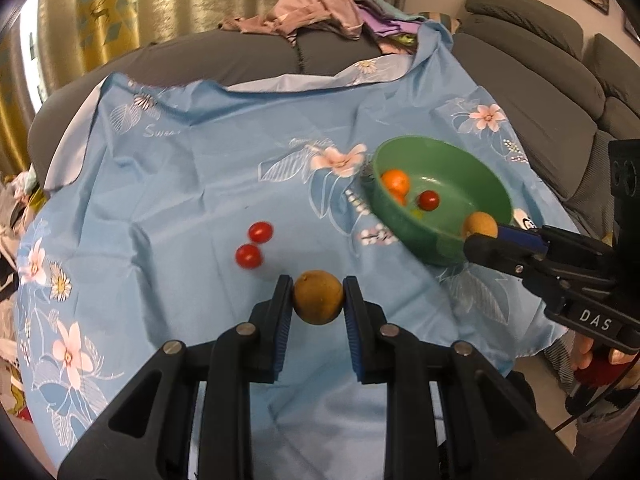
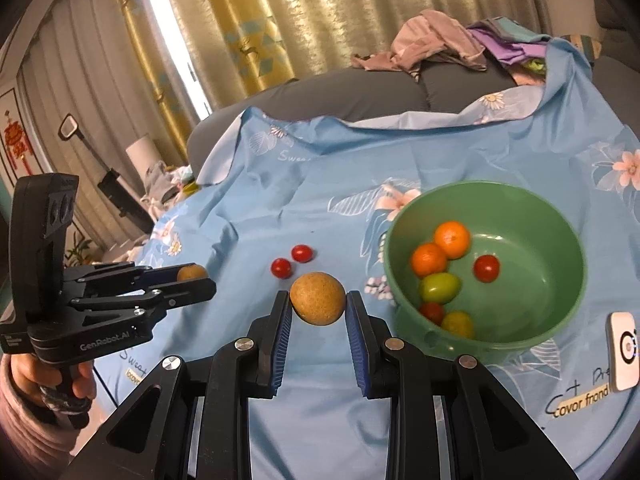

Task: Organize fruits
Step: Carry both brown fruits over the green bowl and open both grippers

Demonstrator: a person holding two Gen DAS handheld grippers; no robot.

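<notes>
Two hand-held grippers, left (image 1: 318, 296) and right (image 2: 317, 300), each clamp a brown fruit | right view alone shows bowl's (image 2: 560, 320) green fruit (image 2: 439, 288)

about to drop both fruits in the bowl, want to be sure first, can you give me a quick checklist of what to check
1. Left gripper grip on its round brown fruit: ok, pinched between both pads.
2. Right gripper grip on its round tan fruit: ok, held between both pads.
3. Green plastic bowl upright with room: ok, the two oranges, red tomatoes and green fruit leave space.
4. Right gripper over the bowl: not ok in its own view, which shows the fruit left of the rim.
5. Left gripper over the bowl: not ok, well left of it.
6. Two red cherry tomatoes on the blue floral cloth: not ok, not yet collected.
</notes>
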